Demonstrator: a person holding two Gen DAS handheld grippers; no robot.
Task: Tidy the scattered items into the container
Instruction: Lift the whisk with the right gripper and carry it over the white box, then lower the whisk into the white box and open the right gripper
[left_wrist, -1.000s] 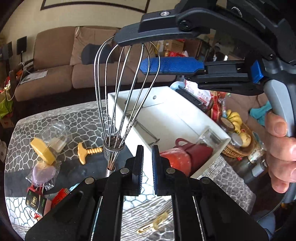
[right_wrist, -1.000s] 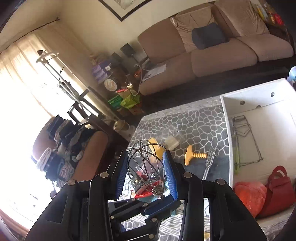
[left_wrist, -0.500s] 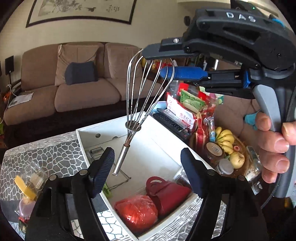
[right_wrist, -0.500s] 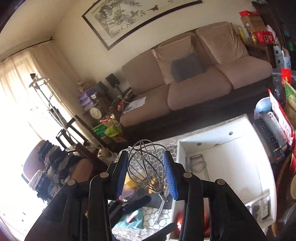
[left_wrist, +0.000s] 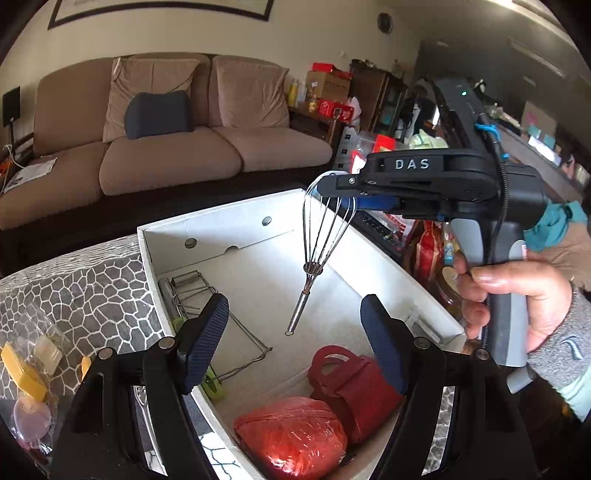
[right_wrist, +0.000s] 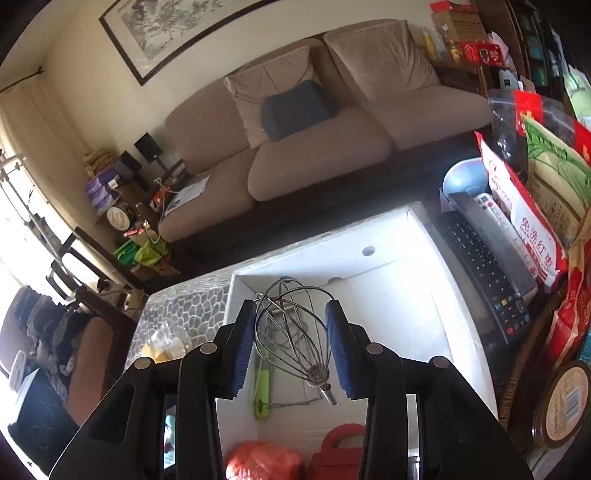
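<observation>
We hold a wire whisk by its loops in our right gripper, handle hanging over the white box's middle, ready to drop. Our left gripper hovers wide and empty near the box's front corner.

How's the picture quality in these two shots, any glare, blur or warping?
Left wrist view: sharp, evenly lit, the white box edges bowed by the fisheye, corners vignetted black. Right wrist view: window glare washes out the left edge, the whisk stays crisp, the sofa curves strongly.
</observation>
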